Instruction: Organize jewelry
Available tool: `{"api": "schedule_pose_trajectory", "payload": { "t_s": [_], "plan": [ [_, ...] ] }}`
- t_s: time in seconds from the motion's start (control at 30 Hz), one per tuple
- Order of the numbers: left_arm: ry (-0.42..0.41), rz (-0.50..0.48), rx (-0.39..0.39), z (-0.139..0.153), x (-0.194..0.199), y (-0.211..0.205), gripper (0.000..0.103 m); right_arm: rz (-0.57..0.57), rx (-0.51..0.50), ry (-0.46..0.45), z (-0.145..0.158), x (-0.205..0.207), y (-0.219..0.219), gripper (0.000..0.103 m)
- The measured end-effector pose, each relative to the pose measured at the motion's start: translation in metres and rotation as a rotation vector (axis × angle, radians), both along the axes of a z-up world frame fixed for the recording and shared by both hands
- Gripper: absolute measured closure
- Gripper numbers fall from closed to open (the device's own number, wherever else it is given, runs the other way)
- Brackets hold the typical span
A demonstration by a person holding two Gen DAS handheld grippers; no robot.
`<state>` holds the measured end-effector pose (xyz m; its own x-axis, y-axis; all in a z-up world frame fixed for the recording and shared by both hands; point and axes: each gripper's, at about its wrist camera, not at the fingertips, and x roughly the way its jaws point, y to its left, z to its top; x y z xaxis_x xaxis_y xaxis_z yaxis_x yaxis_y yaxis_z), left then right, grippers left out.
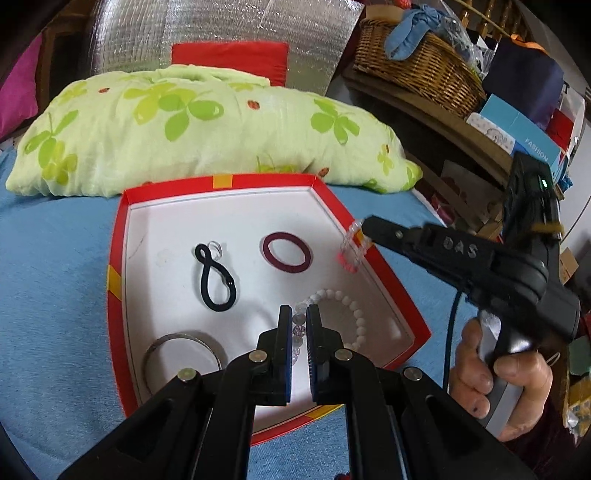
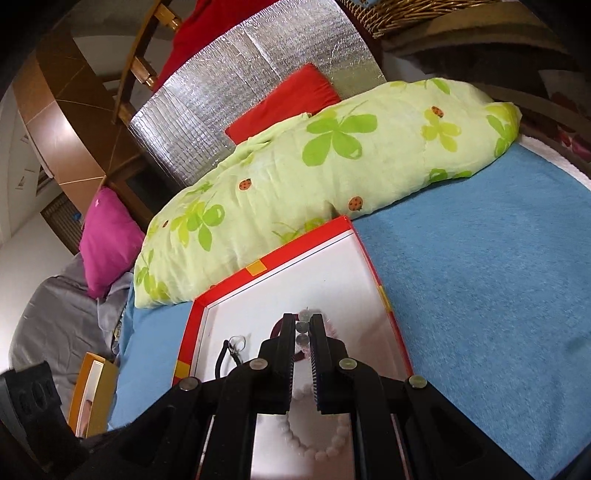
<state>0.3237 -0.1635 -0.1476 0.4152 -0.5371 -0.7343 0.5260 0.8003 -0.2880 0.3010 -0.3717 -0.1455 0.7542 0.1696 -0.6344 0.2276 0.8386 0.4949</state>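
Observation:
A red box with a white floor (image 1: 122,221) lies on the blue bed. It holds a black hair tie (image 1: 216,280), a maroon ring-shaped band (image 1: 287,257), a white bead bracelet (image 1: 351,314), a metal bangle (image 1: 181,350) and a small clear ring (image 1: 216,248). My left gripper (image 1: 299,325) is shut on a clear bead bracelet (image 1: 298,328) low over the box. My right gripper (image 1: 364,230) holds a clear bead bracelet (image 1: 352,249) that hangs over the box's right rim; in the right wrist view its beads (image 2: 303,328) sit between the fingers (image 2: 303,332).
A green flowered pillow (image 1: 207,125) lies just behind the box. A red cushion (image 1: 231,59) and silver foil panel (image 1: 229,26) stand further back. A wicker basket (image 1: 417,66) and boxes fill shelves at right. A yellow box (image 2: 92,398) lies left of the red box.

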Motion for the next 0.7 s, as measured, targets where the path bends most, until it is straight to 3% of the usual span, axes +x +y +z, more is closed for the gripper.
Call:
{"api": "schedule_pose_trajectory", "payload": {
  "t_s": [0.27,0.47,0.63,0.7],
  "plan": [
    [0.034,-0.013,0.018,-0.009,0.008,-0.007,0.095,-0.004,0.043,0.067,-0.016,0.021,-0.004,0.094],
    [0.028,-0.011,0.062,-0.013,0.013,-0.008,0.095,-0.004,0.06,0.061,-0.018,0.027,-0.004,0.094],
    [0.031,-0.006,0.099,-0.017,0.017,-0.007,0.095,0.0,0.108,-0.003,-0.008,0.027,-0.005,0.094],
    [0.03,-0.001,0.114,-0.019,0.019,-0.007,0.095,-0.005,0.089,0.019,-0.011,0.03,-0.003,0.094]
  ]
}}
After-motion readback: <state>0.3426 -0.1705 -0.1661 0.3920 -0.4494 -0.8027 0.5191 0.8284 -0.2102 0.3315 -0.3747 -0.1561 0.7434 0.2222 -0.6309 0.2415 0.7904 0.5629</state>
